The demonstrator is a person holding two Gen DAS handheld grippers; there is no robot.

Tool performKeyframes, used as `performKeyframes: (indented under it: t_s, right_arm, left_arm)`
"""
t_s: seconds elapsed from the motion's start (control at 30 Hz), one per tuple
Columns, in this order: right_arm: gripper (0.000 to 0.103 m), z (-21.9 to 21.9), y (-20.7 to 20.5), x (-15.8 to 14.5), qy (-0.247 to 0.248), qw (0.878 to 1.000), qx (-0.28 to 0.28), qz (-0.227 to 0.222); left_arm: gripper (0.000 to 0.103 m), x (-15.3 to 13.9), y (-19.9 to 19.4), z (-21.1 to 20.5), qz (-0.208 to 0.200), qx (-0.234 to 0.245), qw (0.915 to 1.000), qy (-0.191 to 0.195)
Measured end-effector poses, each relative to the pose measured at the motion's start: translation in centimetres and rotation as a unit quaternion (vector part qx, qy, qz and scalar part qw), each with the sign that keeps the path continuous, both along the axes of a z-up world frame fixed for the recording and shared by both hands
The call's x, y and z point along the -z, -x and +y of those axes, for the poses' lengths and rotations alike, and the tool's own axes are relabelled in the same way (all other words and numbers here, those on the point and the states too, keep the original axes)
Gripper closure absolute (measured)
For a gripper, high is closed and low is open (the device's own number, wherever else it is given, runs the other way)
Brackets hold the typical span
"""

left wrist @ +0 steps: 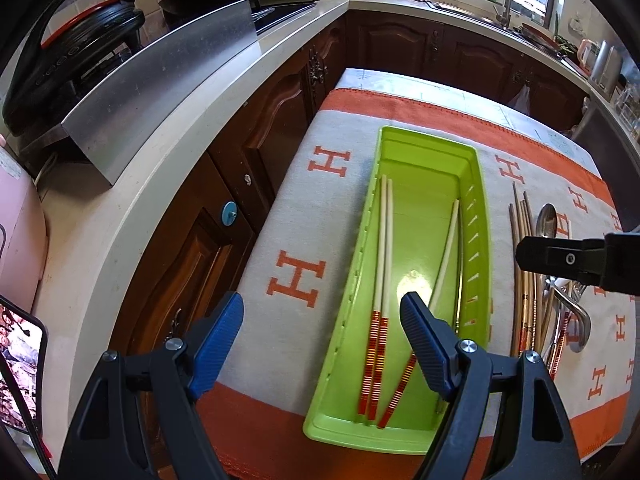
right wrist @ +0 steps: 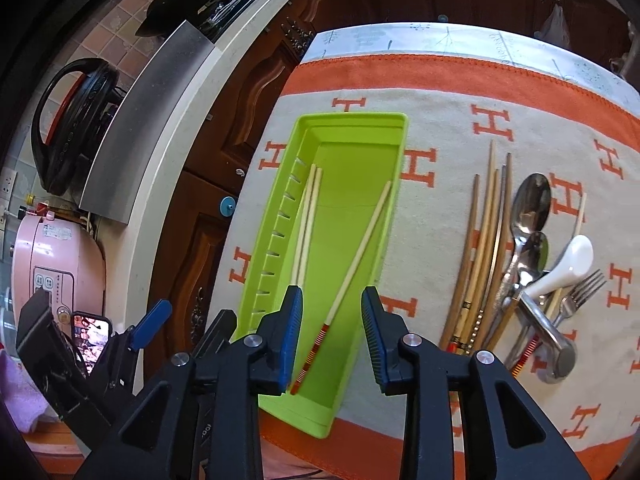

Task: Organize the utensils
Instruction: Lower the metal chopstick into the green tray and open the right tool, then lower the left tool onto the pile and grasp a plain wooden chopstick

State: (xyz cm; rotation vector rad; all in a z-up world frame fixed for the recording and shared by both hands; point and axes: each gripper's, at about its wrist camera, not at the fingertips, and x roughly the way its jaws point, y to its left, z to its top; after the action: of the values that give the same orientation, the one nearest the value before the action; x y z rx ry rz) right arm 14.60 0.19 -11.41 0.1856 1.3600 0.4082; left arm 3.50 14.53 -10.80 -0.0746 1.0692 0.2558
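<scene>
My right claw point(right wrist: 331, 334) hangs above the near end of the green tray point(right wrist: 394, 168), pointing steeply down. Its jaws stand partly open and grip nothing: a chopstick point(right wrist: 360, 248) with a red-striped handle lies slanted on the tray floor right under the gap, its handle end between my blue pads point(right wrist: 294, 336) but clear of both. Left of that gap, along the slotted wall, lie two more chopsticks point(right wrist: 306, 220), side by side and touching (their handle ends are hidden behind my left pad in this view).

My left claw point(left wrist: 322, 330) is wide open and empty. It hovers over the tray's near left edge, one pad out over the cloth point(left wrist: 288, 184), the other above the tray floor. From here the pair point(left wrist: 382, 264) lies just ahead between the fingers, striped handles nearest me, and the lone stick point(left wrist: 446, 256) curves off behind my right finger toward the slotted wall.

The rest of the utensils sit on the cloth to the right of the tray, well apart from it and off to the right of my right claw: a fan of brown chopsticks point(right wrist: 486, 240), two metal spoons point(right wrist: 530, 204), a white spoon point(right wrist: 568, 262), a fork point(right wrist: 582, 292) and a thick metal handle point(right wrist: 550, 334) lying across them (all overlapping in a loose heap). The black tip of my right claw pokes into the left view above that heap.
</scene>
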Motion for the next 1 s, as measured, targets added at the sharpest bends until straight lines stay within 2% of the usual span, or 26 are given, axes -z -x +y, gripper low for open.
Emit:
performKeyframes:
  t_s: [0.33, 0.47, 0.57, 0.63, 0.73, 0.77, 0.83, 0.9, 1.0]
  right_arm:
    - [0.072, -6.1, 0.7, 0.5, 0.011, 0.999, 0.041, -0.005]
    - [0.079, -8.7, 0.5, 1.4, 0.015, 0.998, 0.065, 0.001]
    - [0.081, -10.4, 0.3, 2.3, 0.010, 0.996, 0.083, 0.011]
    - [0.081, -11.3, 0.3, 2.6, 0.006, 0.996, 0.091, 0.013]
    - [0.081, -12.8, 0.5, 3.1, -0.001, 0.995, 0.102, 0.018]
    - [0.081, -13.1, 0.5, 3.2, -0.003, 0.994, 0.105, 0.019]
    - [0.081, -13.6, 0.5, 3.3, -0.006, 0.994, 0.110, 0.021]
    - [0.081, -14.4, 0.6, 3.5, -0.010, 0.993, 0.114, 0.022]
    - [0.081, -15.3, 0.5, 3.6, -0.014, 0.993, 0.119, 0.023]
  left_arm:
    - [0.024, 0.5, -0.7, -3.6, 0.014, 0.047, 0.9987, 0.015]
    - [0.024, 0.2, -1.3, -5.5, 0.013, 0.075, 0.9968, 0.024]
    - [0.025, -0.1, -2.2, -7.1, 0.014, 0.109, 0.9929, 0.048]
    - [0.040, -0.4, -2.9, -8.1, 0.014, 0.131, 0.9890, 0.066]
    - [0.056, -0.4, -4.3, -9.9, 0.028, 0.159, 0.9827, 0.091]
    - [0.060, -0.1, -5.0, -10.6, 0.039, 0.169, 0.9785, 0.111]
    - [0.079, 0.8, -6.0, -11.4, 0.065, 0.178, 0.9715, 0.143]
    - [0.087, 1.9, -7.1, -12.3, 0.092, 0.179, 0.9658, 0.164]
    - [0.090, 3.7, -8.2, -13.3, 0.121, 0.174, 0.9610, 0.177]
